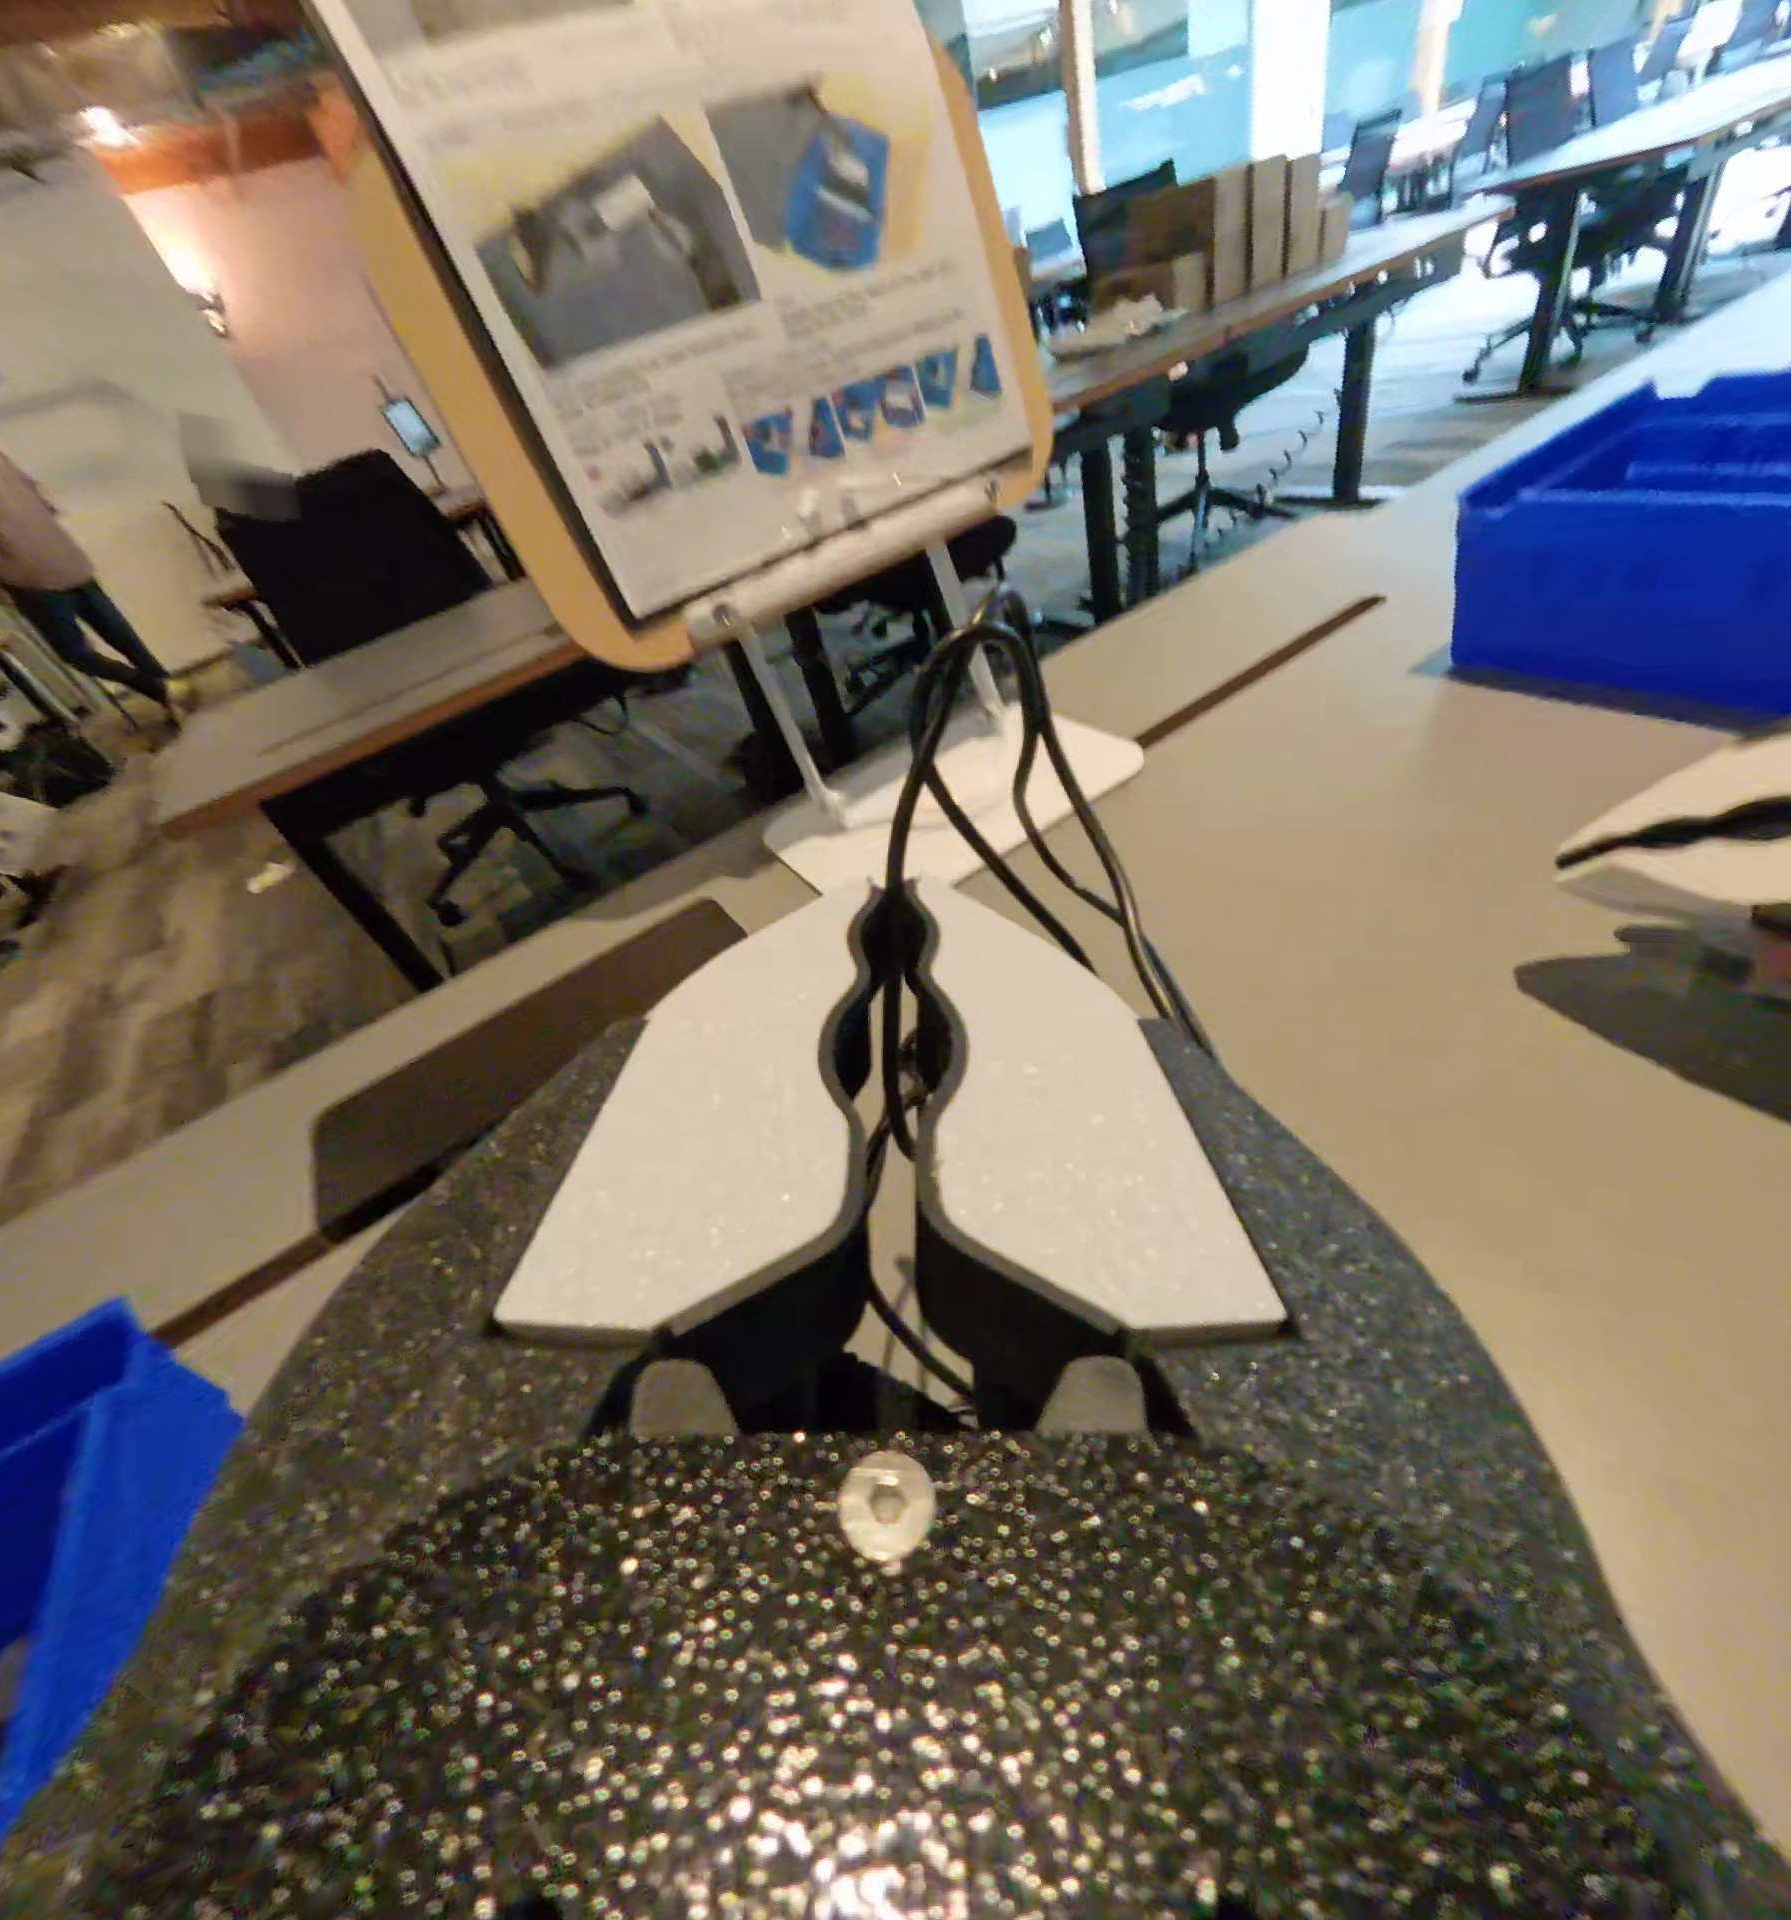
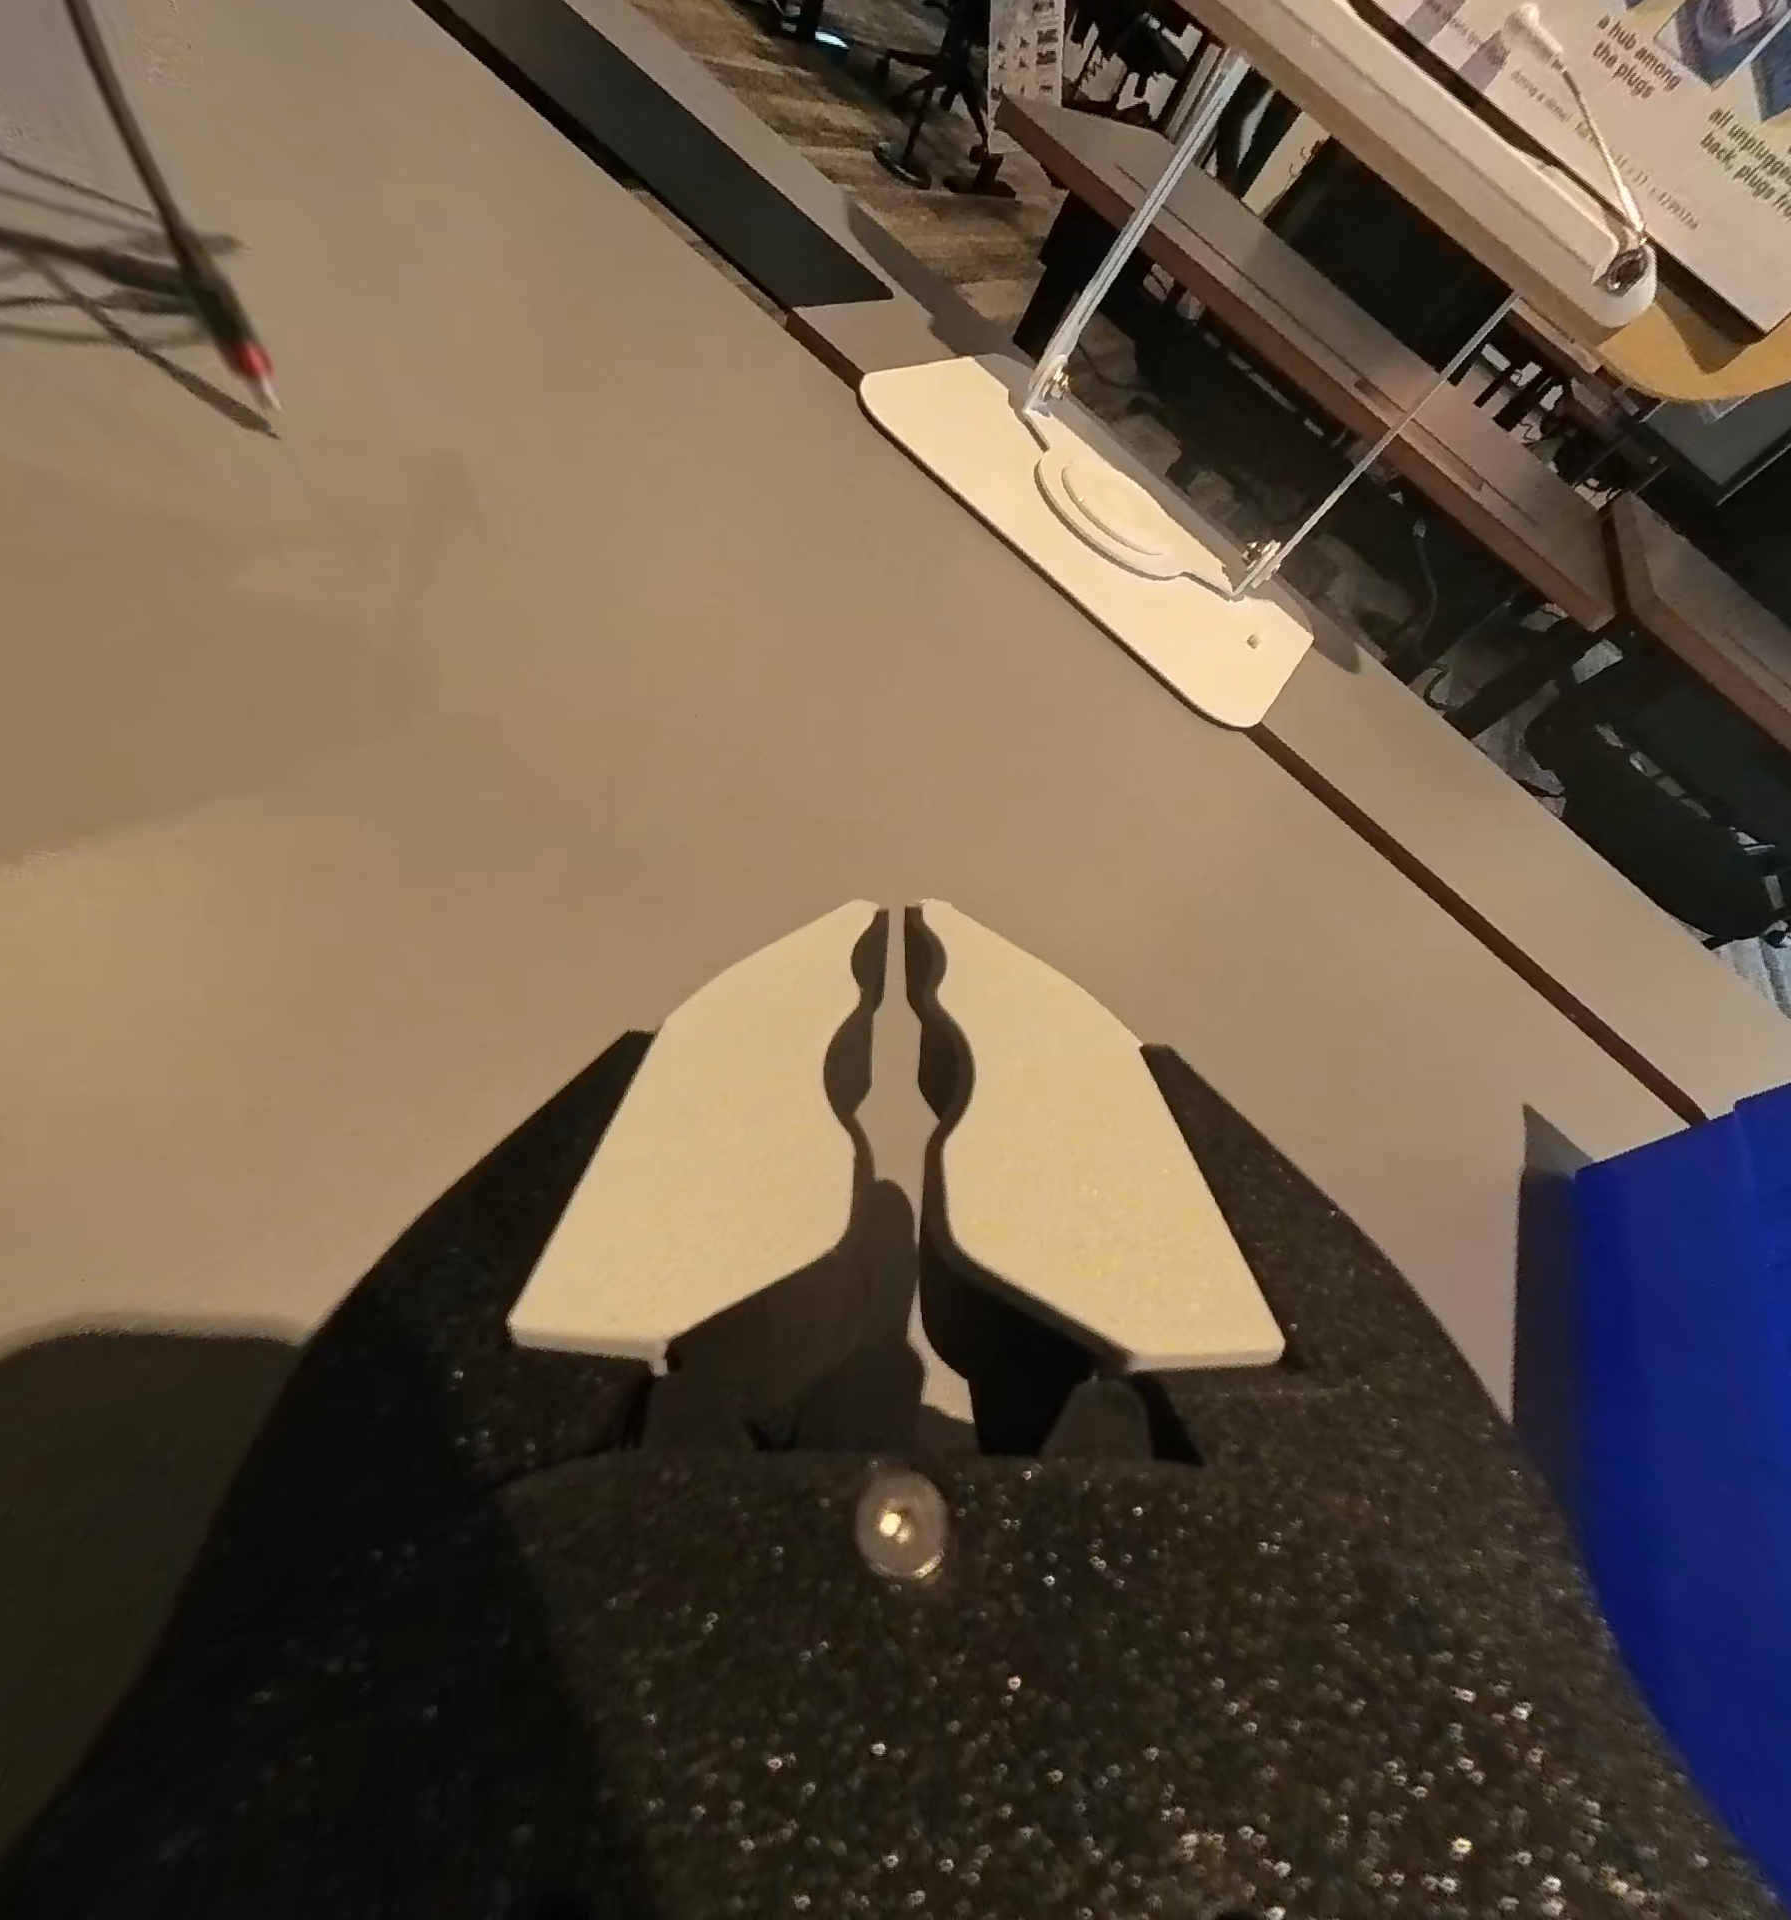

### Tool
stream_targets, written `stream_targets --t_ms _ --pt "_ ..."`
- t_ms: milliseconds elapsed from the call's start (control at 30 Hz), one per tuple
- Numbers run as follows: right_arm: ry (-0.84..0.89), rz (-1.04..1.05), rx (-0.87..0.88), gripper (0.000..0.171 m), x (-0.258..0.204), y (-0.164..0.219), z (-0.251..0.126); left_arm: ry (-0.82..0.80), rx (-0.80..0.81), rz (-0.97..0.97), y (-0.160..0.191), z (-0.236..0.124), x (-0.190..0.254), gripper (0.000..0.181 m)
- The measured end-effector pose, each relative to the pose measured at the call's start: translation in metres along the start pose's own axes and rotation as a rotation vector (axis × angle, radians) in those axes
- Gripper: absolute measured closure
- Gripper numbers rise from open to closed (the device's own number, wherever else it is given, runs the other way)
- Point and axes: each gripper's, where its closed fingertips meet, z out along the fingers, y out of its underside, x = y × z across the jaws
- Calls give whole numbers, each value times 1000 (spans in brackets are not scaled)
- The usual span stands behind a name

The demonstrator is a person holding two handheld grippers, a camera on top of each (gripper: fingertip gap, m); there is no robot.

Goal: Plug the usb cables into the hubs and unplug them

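Observation:
My left gripper (image 1: 896, 896) is shut on a bundle of thin black USB cables (image 1: 958, 727). The cables loop up above the fingertips and trail down to the right onto the grey table (image 1: 1390, 1039). My right gripper (image 2: 896, 912) is shut and empty, held above bare table. It also shows at the right edge of the left wrist view (image 1: 1701, 831). A black cable end with a red collar and a metal tip (image 2: 247, 358) hangs at the upper left of the right wrist view. No hub is in view.
A sign stand with a printed sheet (image 1: 745, 343) has its white base (image 2: 1078, 520) at the table's far edge. One blue bin (image 1: 1649, 540) sits far right, also seen in the right wrist view (image 2: 1701, 1455). Another blue bin (image 1: 39, 1507) is near left. Desks and chairs stand beyond. Spacing between my two grippers at the tips: around 30 cm.

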Motion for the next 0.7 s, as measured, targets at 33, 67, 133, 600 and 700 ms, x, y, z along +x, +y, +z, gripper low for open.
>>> stream_targets --t_ms 33,67,133,600,700 --pt "-2 0 -1 168 0 0 0 16 -30 -5 11 6 5 179" --pt "-3 1 -2 168 0 0 0 38 -68 -7 24 12 10 179" --pt "-6 0 -4 168 -1 0 0 76 -143 -8 47 21 20 180" --pt "-14 -37 -6 167 -5 0 0 552 -532 169 143 17 115 179" --pt "-16 -42 -6 166 -6 0 0 721 -520 204 145 1 138 179"
